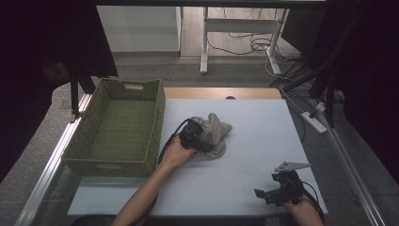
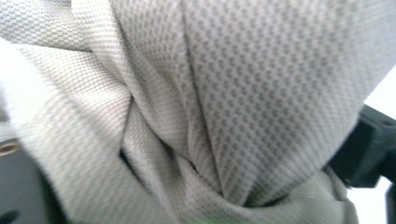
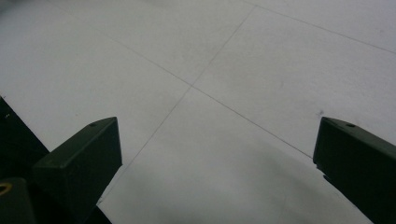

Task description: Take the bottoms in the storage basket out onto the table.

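Observation:
A crumpled beige cloth [image 1: 217, 132] lies on the white table mat [image 1: 263, 141], just right of the basket. The left gripper [image 1: 202, 137], held by a hand, is pushed into the cloth's left side. In the left gripper view the woven cloth [image 2: 233, 93] bunches between the two black jaws, which stand far apart at the picture's edges and do not visibly squeeze it. Near the table's front right edge the right gripper [image 1: 263, 194] rests low in the other hand. Its jaws stand wide open over the bare mat [image 3: 217, 163] with nothing between them.
A green woven basket [image 1: 160, 113] with nothing in it stands at the table's left, close beside the left hand. Metal rails run along both sides of the table. Beyond the far edge are a desk frame and cables on the floor.

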The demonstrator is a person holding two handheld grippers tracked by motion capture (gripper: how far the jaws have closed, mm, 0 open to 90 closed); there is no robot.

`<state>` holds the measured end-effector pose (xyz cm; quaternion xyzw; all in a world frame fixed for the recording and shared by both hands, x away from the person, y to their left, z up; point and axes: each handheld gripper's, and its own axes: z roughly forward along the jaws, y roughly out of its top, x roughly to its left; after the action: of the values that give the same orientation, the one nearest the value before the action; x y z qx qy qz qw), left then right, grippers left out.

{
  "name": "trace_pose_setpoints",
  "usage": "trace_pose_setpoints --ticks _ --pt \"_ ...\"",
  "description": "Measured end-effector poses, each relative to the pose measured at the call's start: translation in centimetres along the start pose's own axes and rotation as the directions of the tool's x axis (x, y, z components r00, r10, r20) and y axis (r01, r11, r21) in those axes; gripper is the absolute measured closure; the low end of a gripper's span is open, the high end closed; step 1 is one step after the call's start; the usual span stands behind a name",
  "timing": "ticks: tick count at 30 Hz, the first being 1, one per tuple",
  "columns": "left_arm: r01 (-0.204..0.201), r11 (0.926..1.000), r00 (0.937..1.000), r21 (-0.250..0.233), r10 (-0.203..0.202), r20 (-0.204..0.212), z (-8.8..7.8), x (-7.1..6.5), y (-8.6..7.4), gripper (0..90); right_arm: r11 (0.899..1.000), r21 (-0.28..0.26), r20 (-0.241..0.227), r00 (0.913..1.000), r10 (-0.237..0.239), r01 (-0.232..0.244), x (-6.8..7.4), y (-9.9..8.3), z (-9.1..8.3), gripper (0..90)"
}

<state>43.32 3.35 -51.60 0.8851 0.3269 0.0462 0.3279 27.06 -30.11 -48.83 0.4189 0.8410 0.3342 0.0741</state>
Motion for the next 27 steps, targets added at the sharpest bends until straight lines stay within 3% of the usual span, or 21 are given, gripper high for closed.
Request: trace_pose_setpoints --ticks 5,12,21,24,27 --pt "-0.006 0.9996 1.0 -0.028 0.007 0.006 -0.3 0.0 -0.1 0.0 1.0 0.005 0.0 1.0 -0.003 0.003 0.0 0.0 0.0 1.0" --pt "-0.037 0.998 0.9992 -0.051 0.038 0.014 -0.7 0.1 -0.5 0.0 1.0 0.001 -0.003 1.0 0.0 0.0 0.0 0.0 0.0 1.0" --pt "-0.019 0.9966 0.9994 -0.08 0.022 0.026 -2.1 0.1 -0.7 0.0 1.0 0.001 -0.001 1.0 0.001 -0.001 0.0 0.0 0.0 1.0" --pt "0.007 0.9947 0.9983 -0.103 -0.001 0.058 -2.8 0.1 -0.9 0.0 1.0 0.002 0.0 1.0 0.0 0.0 0.1 0.0 0.0 1.0" --pt "0.006 0.9946 0.9978 -0.103 0.001 0.067 -3.2 0.0 -0.9 0.0 1.0 0.002 0.0 1.0 0.001 -0.001 0.1 0.0 0.0 1.0"
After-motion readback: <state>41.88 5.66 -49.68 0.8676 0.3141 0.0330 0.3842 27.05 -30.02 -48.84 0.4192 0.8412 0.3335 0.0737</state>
